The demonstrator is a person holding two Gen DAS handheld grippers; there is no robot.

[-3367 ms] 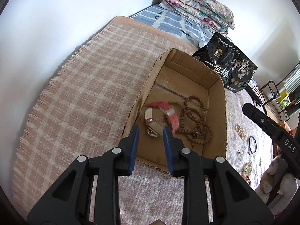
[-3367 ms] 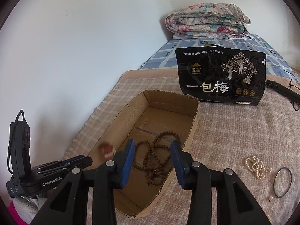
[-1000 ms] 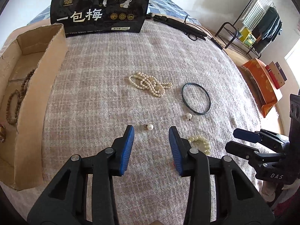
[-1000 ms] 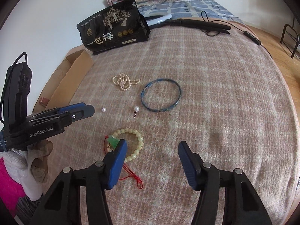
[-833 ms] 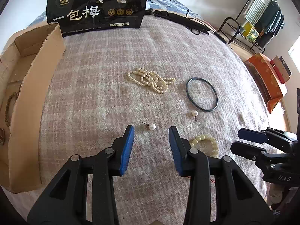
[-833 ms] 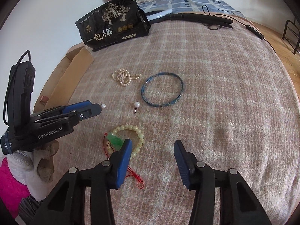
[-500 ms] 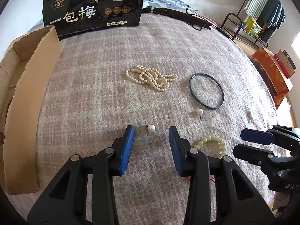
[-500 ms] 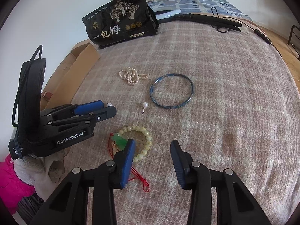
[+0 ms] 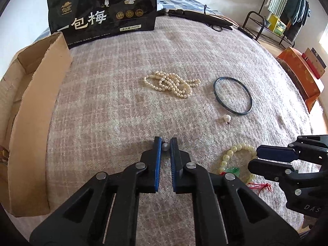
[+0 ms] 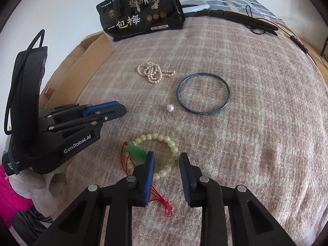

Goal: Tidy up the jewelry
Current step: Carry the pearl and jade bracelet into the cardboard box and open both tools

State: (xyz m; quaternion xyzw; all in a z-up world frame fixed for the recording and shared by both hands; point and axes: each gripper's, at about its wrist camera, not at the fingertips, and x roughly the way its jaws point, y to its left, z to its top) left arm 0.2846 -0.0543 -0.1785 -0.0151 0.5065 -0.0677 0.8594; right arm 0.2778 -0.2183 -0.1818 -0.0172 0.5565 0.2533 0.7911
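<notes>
My left gripper point(image 9: 165, 143) is shut on a pearl earring point(image 9: 165, 146) down on the checked blanket point(image 9: 123, 110); it also shows in the right wrist view point(image 10: 121, 108). My right gripper point(image 10: 166, 158) is open, its jaws either side of the right part of a pale bead bracelet point(image 10: 162, 139) with a green charm point(image 10: 136, 152) and red cord. A second pearl earring point(image 10: 170, 108), a blue bangle point(image 10: 203, 93) and a pearl necklace point(image 10: 153, 71) lie farther off. The open cardboard box point(image 9: 30, 110) stands at the left.
A black snack bag point(image 9: 102, 12) stands at the back of the blanket. A black hair straightener with its cord point(image 10: 242, 18) lies at the far right. An orange box point(image 9: 301, 75) and a metal rack point(image 9: 272, 22) are off the bed.
My left gripper has gone down and shut on the near pearl earring. My right gripper has come lower over the bead bracelet and its jaws have narrowed.
</notes>
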